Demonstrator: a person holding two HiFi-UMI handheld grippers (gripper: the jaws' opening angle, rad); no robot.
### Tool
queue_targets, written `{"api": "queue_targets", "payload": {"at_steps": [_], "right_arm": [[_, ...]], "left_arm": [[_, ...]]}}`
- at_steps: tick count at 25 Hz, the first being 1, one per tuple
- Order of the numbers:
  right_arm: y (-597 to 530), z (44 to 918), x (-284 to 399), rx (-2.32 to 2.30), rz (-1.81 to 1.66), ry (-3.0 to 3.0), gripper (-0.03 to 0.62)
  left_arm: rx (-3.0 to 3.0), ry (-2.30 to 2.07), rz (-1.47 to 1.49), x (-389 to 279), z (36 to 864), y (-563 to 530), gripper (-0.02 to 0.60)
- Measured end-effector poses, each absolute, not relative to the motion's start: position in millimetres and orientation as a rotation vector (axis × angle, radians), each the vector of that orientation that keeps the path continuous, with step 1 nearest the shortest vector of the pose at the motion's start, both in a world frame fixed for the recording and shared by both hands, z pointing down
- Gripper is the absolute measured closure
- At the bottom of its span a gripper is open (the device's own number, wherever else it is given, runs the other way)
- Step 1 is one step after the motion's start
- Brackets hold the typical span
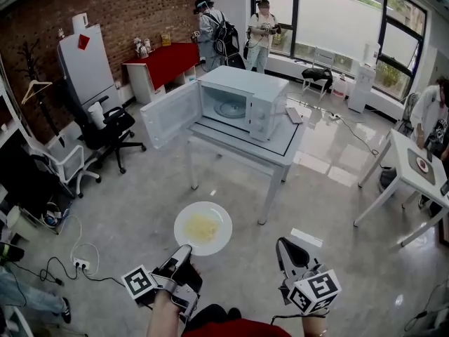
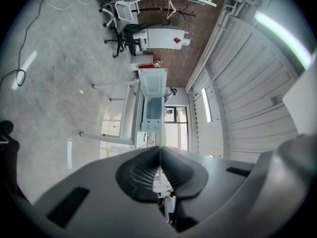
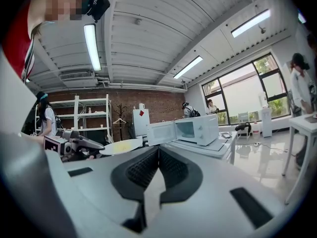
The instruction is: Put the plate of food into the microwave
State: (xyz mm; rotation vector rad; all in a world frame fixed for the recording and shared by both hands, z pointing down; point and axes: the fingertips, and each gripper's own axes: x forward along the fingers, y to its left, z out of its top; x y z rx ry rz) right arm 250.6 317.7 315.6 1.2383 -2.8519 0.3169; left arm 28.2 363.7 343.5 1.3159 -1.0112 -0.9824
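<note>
A white plate (image 1: 222, 220) with a flat mound of pale yellow food (image 1: 201, 227) is held level above the floor, well short of the microwave (image 1: 242, 102). The left gripper (image 1: 184, 250) has its jaws clamped on the plate's near rim. The right gripper (image 1: 282, 244) is empty, its jaws pressed together. The microwave sits on a white worktop (image 1: 280, 144) with its door (image 1: 170, 112) swung wide open. The plate looks stiff, smooth and breakable, and a one-sided hold on the rim probably lets it tip, so keeping it level matters.

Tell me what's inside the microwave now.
Only its round turntable shows in the open microwave; no dish on it. The cavity's right side is hidden behind the control panel.
</note>
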Motion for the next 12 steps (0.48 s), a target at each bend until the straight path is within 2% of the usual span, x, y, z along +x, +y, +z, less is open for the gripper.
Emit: {"api": "queue_targets", "payload": {"at_steps": [12], "right_arm": [[256, 316, 223, 1.202, 0.324, -2.883, 0.579]], "left_arm": [[1.361, -1.010, -0.989, 9, 334, 286, 0.563]]}}
